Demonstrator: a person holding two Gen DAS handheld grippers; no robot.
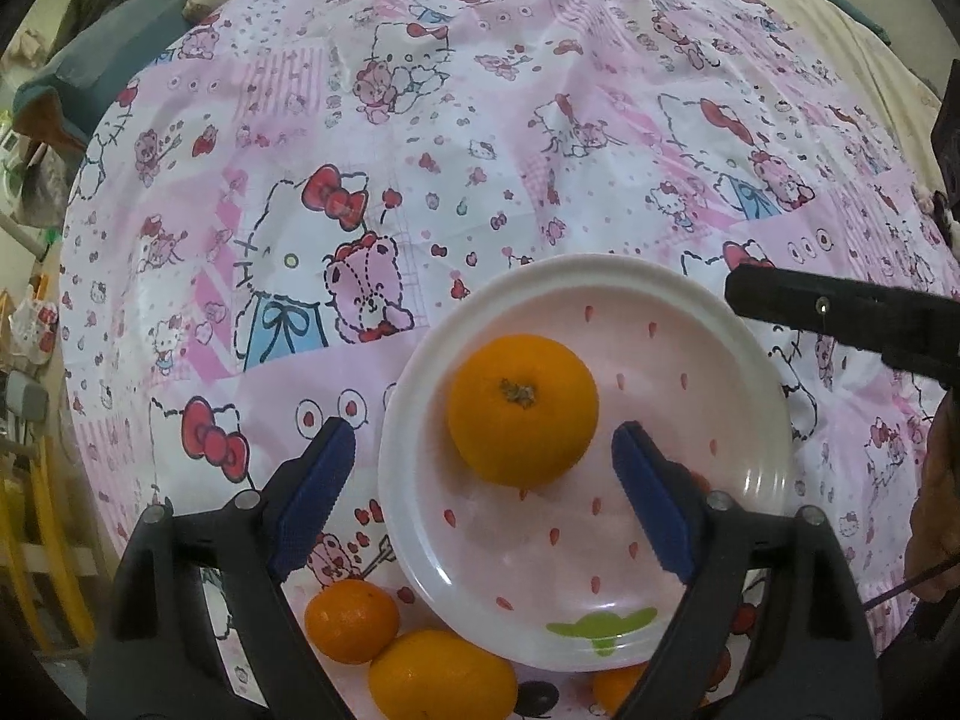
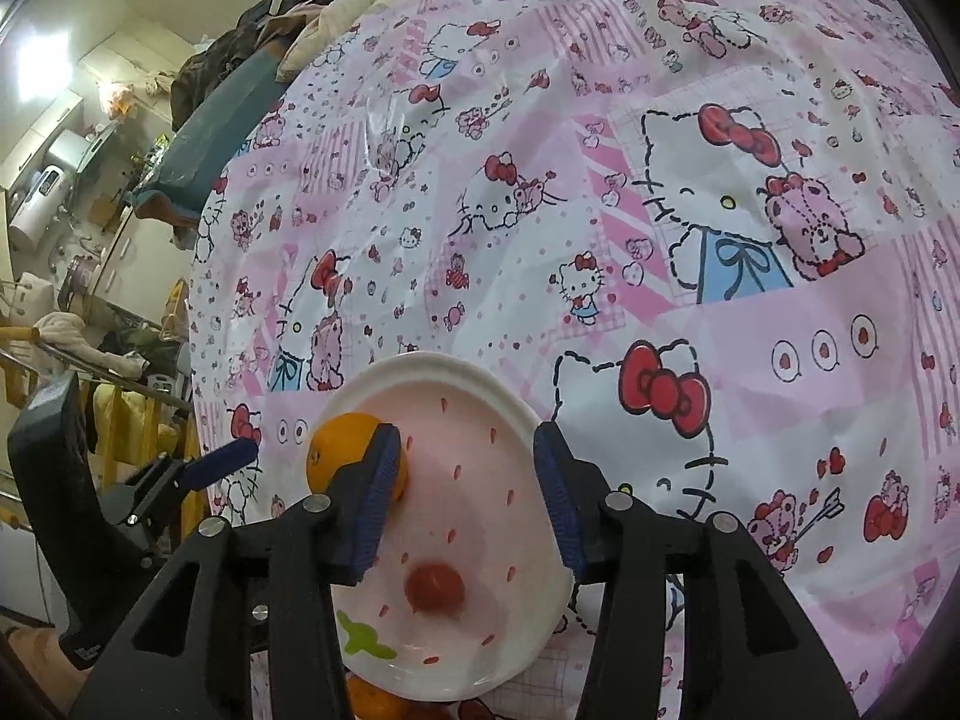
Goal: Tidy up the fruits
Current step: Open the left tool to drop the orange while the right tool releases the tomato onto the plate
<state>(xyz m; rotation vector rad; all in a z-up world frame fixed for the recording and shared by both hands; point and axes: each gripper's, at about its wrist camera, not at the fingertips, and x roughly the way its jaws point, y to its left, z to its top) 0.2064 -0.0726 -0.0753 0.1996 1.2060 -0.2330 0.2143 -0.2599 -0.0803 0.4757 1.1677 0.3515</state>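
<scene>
Left wrist view: the left gripper [image 1: 483,441] stands released above the plate [image 1: 774,420] holding one orange [image 1: 523,409]. The right gripper [image 2: 468,450] is released too.

You're seeing one orange [image 1: 523,409] sitting stem-up in the strawberry-print plate [image 1: 762,420]; three smaller oranges [image 1: 351,620] are lying beside its rim.

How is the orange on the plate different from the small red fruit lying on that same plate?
The orange is much bigger than the red fruit. The orange is bright orange with a green stem scar on top; the red fruit is dark red and looks blurred, so no detail shows. The orange sits near the plate's left edge, the red fruit nearer its middle. Both are round and lie free of either tongs.
</scene>
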